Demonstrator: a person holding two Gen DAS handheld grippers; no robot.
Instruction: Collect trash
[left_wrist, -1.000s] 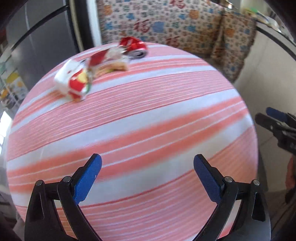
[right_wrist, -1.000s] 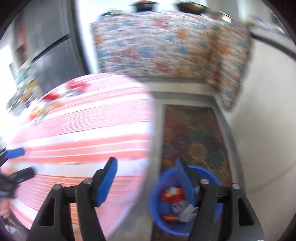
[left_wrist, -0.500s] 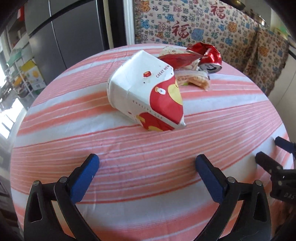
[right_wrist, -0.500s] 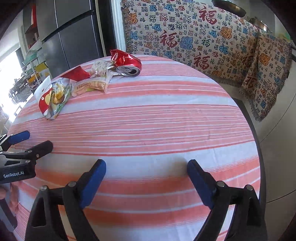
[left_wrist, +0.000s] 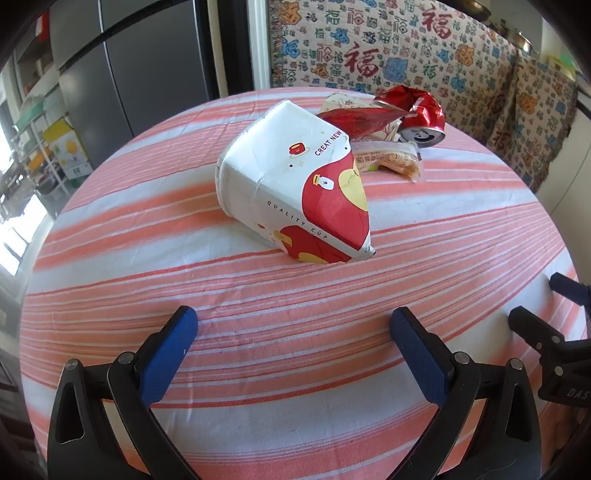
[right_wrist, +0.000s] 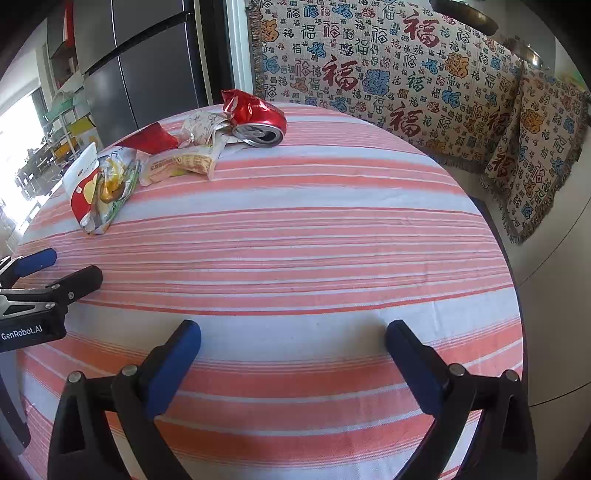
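Observation:
A crushed white and red paper cup lies on its side on the round striped table, with wrappers stuffed in its mouth. Behind it lie a tan snack wrapper, a red foil wrapper and a crushed red can; the can also shows in the right wrist view. My left gripper is open and empty, a short way in front of the cup. My right gripper is open and empty over the table's near part, far from the trash.
A couch under a patterned throw stands behind the table. A grey fridge is at the back left. The table edge drops to the floor at right. Shelves with clutter stand far left.
Both grippers have swung from the floor bin side toward the table. The left one closed in on the paper cup and has slowed; the right one now faces the trash pile.

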